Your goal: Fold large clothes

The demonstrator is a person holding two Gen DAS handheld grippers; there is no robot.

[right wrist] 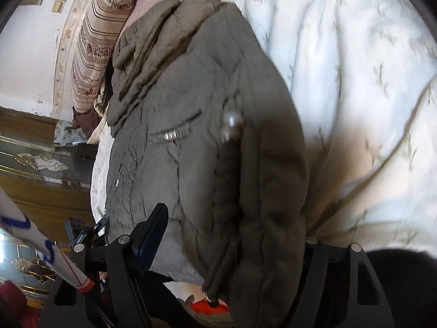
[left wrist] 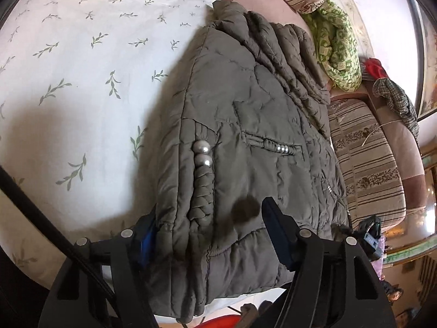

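White bedding printed with green sprigs (left wrist: 82, 63) covers the bed and carries the task's thing, a grey-olive padded jacket (left wrist: 245, 114), which lies folded in a thick bundle at the near edge of the bed. Relative to the jacket, a striped floral cushion (left wrist: 366, 161) lies just beside its far-right edge in the left wrist view, a green patterned cloth (left wrist: 336, 46) is heaped beyond that edge near the collar end, and a checked garment (left wrist: 396, 95) and a red item (left wrist: 375, 67) sit further out toward the wall. On the jacket's upper face, two large pearl beads (left wrist: 202, 153) top a braided trim strip, and a row of smaller beads (left wrist: 281, 149) marks a pocket slit beside them. The left claw (left wrist: 210, 237) straddles the jacket's near hem: its blue-padded fingers (left wrist: 275, 235) stand on either side of the folded layers, with the fabric filling the gap between them; whether the pads press on the fabric cannot be told. The right claw (right wrist: 229, 246) likewise has the jacket's hem between its fingers, one finger (right wrist: 153, 235) visible at the jacket's left side and the other hidden behind the bulging fabric, so a firm pinch cannot be confirmed. In the right wrist view, a white sleeve with blue and red lines (right wrist: 46, 248) is visible left of the jacket.
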